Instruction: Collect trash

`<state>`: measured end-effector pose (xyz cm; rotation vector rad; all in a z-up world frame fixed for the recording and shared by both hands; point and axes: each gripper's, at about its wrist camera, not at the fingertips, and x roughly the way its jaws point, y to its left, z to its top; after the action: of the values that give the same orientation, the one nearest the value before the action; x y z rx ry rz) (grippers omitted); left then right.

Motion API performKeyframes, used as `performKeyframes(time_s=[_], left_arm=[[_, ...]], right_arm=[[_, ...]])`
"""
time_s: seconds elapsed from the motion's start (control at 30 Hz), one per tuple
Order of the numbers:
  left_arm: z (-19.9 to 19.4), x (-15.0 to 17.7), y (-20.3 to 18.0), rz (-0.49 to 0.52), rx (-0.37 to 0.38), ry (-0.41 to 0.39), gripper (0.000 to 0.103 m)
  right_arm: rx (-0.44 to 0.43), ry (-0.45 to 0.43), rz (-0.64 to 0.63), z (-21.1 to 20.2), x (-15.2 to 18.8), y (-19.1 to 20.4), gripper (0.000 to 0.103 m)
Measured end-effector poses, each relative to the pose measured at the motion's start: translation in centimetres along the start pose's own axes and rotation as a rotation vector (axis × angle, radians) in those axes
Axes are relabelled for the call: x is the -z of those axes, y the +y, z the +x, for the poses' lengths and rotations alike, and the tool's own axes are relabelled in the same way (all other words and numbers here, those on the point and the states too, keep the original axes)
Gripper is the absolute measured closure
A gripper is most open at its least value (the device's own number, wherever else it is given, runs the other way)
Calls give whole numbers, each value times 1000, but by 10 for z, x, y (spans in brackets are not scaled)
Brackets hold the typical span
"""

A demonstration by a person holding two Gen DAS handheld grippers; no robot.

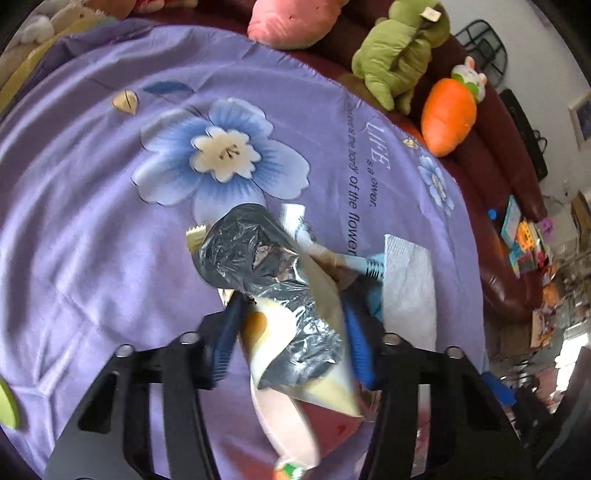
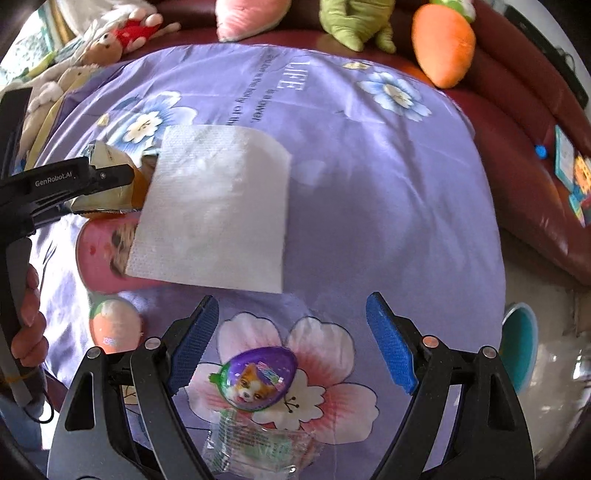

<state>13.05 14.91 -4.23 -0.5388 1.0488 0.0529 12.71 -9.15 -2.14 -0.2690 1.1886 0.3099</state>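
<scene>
My left gripper (image 1: 291, 343) has its blue pads pressed on a crinkly snack bag (image 1: 273, 295), silver-black and cream, which fills the gap between them. A pink packet (image 1: 288, 424) lies under it and a white napkin (image 1: 410, 280) just to its right. In the right wrist view the same napkin (image 2: 218, 210) partly covers the pink packet (image 2: 103, 251) and the gold side of the bag (image 2: 107, 177), where the left gripper's fingers (image 2: 92, 177) sit. My right gripper (image 2: 291, 347) stands open, nothing between its pads; a purple egg-shaped wrapper (image 2: 258, 380) lies below them, beside a clear wrapper (image 2: 258, 446).
All lies on a purple flowered cloth (image 2: 388, 184). A peach-coloured round piece (image 2: 114, 325) sits at the left. Plush toys line the dark red sofa behind: pink (image 1: 291, 22), green (image 1: 399, 51), orange carrot (image 1: 447, 114). A teal bin (image 2: 521, 343) stands off the cloth's right edge.
</scene>
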Motion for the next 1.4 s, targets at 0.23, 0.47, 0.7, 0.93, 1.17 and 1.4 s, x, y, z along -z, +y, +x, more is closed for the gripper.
performKeyframes(time_s=[0.23,0.47,0.7,0.93,1.17,1.4], left_arm=[[-23,2,36,77,-38,-28,71],[-43,22,83,96,-58,-16,71],[-36,27,98,87,-68,12,70],[-37,29,103,65,-62,11,57],[-62,32,115,57,-71,-29,36],[-88,34,135,33,-106,-78,22]], right_arm=[[-76,-6,-160,-10,-24,49,25],[-235,34,-205,-12,-27,100,25],[-366,178,47,17,-17,84,25],[-396,273,256,36,-48,73,25],[-393,360,325,62,-62,90,22],[-430,410,337,83,-57,107,22]])
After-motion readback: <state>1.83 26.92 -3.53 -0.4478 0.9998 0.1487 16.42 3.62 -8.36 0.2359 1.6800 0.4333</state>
